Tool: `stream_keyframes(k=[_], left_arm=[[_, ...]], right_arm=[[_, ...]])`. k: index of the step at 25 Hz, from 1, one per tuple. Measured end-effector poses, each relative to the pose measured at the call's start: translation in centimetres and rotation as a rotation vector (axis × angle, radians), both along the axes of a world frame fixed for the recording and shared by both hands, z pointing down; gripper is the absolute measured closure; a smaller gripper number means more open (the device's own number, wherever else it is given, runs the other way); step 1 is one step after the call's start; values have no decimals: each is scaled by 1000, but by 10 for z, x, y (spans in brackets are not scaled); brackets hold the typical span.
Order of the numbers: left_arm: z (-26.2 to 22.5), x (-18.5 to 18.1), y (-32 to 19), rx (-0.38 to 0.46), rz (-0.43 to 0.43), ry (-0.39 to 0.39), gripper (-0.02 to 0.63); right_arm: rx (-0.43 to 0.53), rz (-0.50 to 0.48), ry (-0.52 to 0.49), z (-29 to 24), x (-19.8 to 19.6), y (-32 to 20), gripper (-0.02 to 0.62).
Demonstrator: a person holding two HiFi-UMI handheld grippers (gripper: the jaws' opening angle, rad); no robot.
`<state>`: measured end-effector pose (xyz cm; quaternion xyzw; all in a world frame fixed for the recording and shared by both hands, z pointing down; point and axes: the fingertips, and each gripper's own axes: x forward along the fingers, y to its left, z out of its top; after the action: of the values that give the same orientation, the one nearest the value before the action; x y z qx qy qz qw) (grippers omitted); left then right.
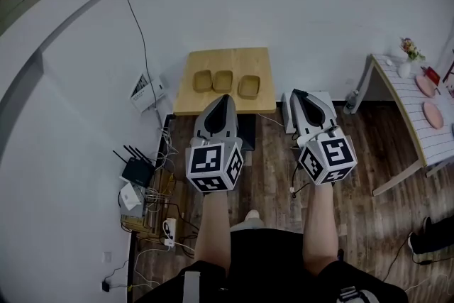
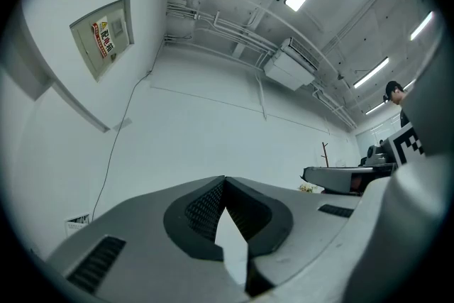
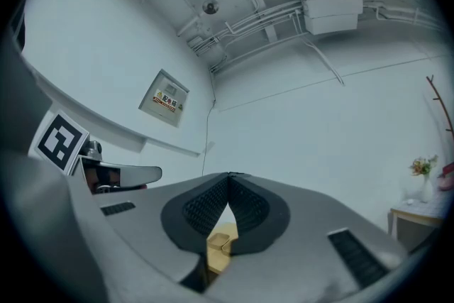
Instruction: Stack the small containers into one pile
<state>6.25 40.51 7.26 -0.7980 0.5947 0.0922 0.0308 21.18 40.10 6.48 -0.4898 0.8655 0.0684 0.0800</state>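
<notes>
Three small tan containers stand in a row on a small wooden table (image 1: 191, 99) against the wall: a left container (image 1: 203, 81), a middle container (image 1: 223, 80) and a right container (image 1: 249, 86). My left gripper (image 1: 225, 97) is held in front of the table, its tip over the table's near edge, jaws shut with nothing between them. My right gripper (image 1: 297, 93) hangs to the right of the table, also shut and empty. In the right gripper view a bit of the table and one container (image 3: 222, 246) show below the closed jaws. The left gripper view shows only wall.
A white box (image 1: 147, 91) and cables sit on the floor left of the table, with a router (image 1: 136, 170) and a power strip nearer me. A white table (image 1: 415, 110) with pink plates stands at the right. A white unit (image 1: 323, 101) is behind my right gripper.
</notes>
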Motion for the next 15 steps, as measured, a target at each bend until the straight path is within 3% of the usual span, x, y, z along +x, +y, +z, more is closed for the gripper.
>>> stream_keyframes(k=[8,15], left_arm=[[-5,-21,-54,51,-49,0,603],[10,-69,-119,61,-122,17,603]], right_arm=[[37,-63,-11,-5,-20,-61,594],[61,-177,-26,6,-69,-131,594]])
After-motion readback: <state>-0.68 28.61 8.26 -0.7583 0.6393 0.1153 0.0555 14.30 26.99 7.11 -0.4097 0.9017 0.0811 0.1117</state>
